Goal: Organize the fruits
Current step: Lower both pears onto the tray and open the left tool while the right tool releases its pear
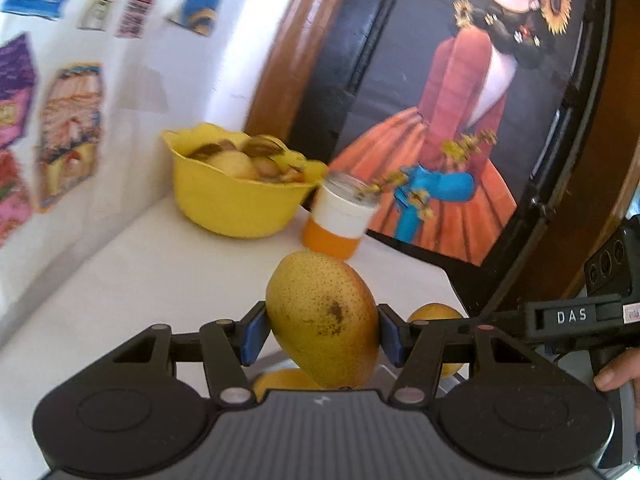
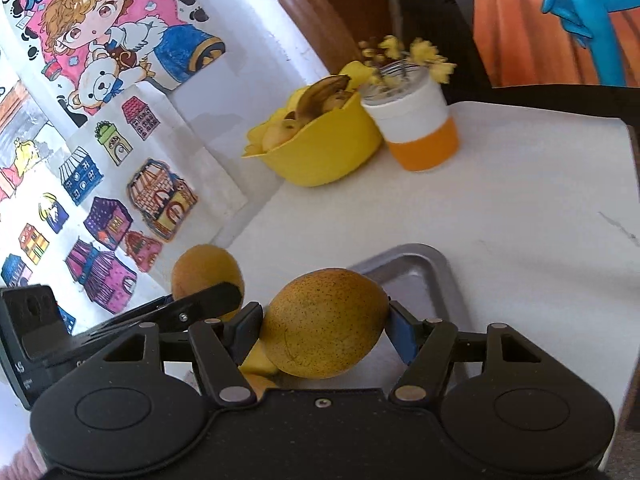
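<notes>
My left gripper clenches a speckled mango; my right gripper clenches a second mango above the metal tray. Farther, the yellow bowl of fruit sits beside an orange-white cup.

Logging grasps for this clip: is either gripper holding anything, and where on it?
Both. The left gripper clamps a mango across its middle; the right gripper clamps another mango at its two ends.

A home corner; coloured children's drawings taped on the wall; a fruit bowl; a flower pot.
</notes>
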A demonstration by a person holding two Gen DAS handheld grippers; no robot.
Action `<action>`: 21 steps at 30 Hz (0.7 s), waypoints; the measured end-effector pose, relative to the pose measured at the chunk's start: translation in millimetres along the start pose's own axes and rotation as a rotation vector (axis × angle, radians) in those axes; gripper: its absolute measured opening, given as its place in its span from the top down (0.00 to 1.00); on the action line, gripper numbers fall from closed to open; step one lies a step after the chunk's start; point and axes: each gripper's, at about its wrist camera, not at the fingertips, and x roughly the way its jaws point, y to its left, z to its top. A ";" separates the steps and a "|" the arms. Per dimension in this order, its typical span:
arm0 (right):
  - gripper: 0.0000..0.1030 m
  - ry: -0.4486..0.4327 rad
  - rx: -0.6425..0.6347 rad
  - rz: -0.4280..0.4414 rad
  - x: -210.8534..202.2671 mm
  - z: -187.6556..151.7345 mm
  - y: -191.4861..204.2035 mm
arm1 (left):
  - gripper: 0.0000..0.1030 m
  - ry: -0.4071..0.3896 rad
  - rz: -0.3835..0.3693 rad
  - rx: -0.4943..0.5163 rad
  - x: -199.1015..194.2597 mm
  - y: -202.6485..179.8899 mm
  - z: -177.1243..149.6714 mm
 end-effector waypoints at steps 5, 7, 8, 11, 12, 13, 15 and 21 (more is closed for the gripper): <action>0.33 0.006 -0.025 -0.031 -6.9 -13.3 -12.8 | 0.41 0.064 -0.008 0.012 20.9 -19.1 -6.3; 0.33 0.010 -0.040 -0.038 -8.7 -19.0 -15.8 | 0.41 0.089 -0.006 0.024 28.2 -26.2 -9.6; 0.33 0.010 -0.047 -0.039 -9.4 -21.4 -16.3 | 0.41 0.099 -0.004 0.032 30.9 -29.0 -11.7; 0.33 0.007 -0.075 -0.043 -11.5 -28.4 -17.2 | 0.41 0.138 0.003 0.064 38.9 -39.6 -16.5; 0.33 0.005 -0.082 -0.044 -11.8 -30.1 -17.2 | 0.41 0.149 0.003 0.075 40.9 -42.7 -17.9; 0.33 0.004 -0.089 -0.046 -12.1 -31.5 -17.0 | 0.41 0.161 0.003 0.087 43.1 -46.0 -19.3; 0.33 0.002 -0.103 -0.047 -13.0 -33.9 -17.0 | 0.41 0.177 0.006 0.102 46.6 -51.6 -21.4; 0.33 -0.016 -0.157 -0.060 -10.8 -37.8 -13.3 | 0.41 0.197 0.028 0.111 52.1 -59.0 -23.0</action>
